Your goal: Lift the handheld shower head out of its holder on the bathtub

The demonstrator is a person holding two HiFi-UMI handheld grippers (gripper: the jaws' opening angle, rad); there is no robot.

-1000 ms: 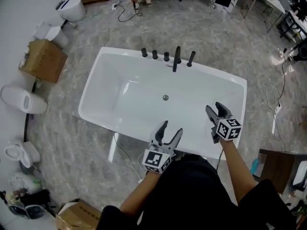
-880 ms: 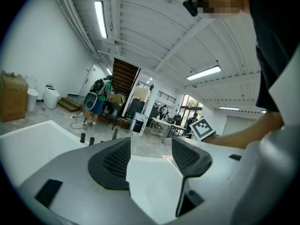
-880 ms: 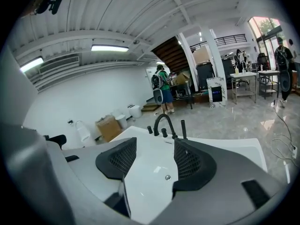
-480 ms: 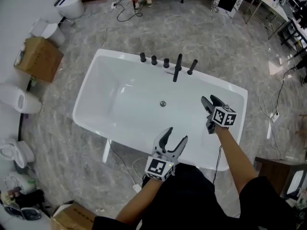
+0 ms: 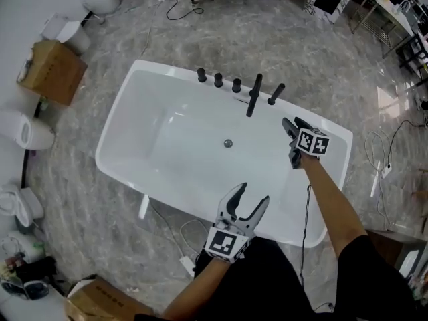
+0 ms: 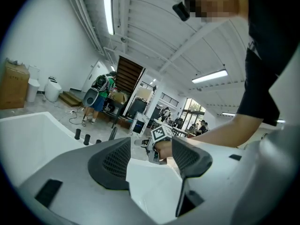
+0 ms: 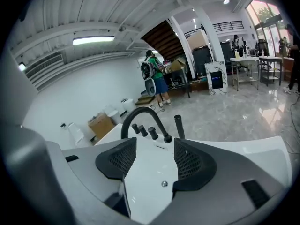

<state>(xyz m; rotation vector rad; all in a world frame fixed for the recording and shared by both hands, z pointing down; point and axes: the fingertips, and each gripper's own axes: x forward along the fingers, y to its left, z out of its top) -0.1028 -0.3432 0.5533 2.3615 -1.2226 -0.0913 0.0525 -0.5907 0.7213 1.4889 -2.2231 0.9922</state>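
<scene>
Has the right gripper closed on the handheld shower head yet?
No, the jaws of the right gripper stand apart and empty, with the handheld shower head upright on the rim of the bathtub beyond them.

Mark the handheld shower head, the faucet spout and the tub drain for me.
handheld shower head (image 5: 275, 94): head view, mid-shaft of the black wand.
faucet spout (image 5: 253, 95): head view, middle of its black arm.
tub drain (image 5: 228, 143): head view, centre of the round plug.
</scene>
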